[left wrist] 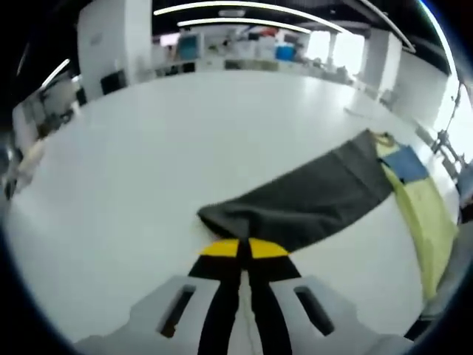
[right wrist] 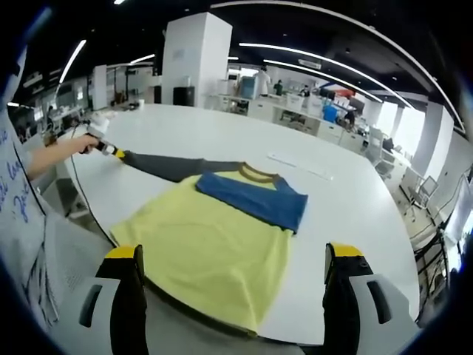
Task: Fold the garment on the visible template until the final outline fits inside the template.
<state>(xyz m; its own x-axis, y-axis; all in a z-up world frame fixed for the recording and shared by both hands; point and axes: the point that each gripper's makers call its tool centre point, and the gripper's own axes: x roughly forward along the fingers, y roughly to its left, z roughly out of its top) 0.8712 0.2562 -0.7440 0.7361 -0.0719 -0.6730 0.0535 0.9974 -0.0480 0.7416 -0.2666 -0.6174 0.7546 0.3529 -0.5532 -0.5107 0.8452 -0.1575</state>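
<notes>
A shirt with a yellow body (right wrist: 214, 244), a blue shoulder panel (right wrist: 255, 196) and a brown collar lies flat on the white table (right wrist: 222, 133). Its dark grey sleeve (left wrist: 310, 196) is stretched straight out from the body. My left gripper (left wrist: 244, 248) is shut on the sleeve's cuff end; in the right gripper view that same left gripper (right wrist: 109, 149) sits in a hand at the far end of the sleeve (right wrist: 166, 166). My right gripper (right wrist: 235, 253) hovers over the near hem of the yellow body, jaws wide open with nothing between them.
A thin white strip (right wrist: 299, 164) lies on the table beyond the collar. The person's arm (right wrist: 55, 155) and grey clothing (right wrist: 29, 244) are at the left. The table edge runs near the hem. Desks and chairs (right wrist: 410, 192) stand further off.
</notes>
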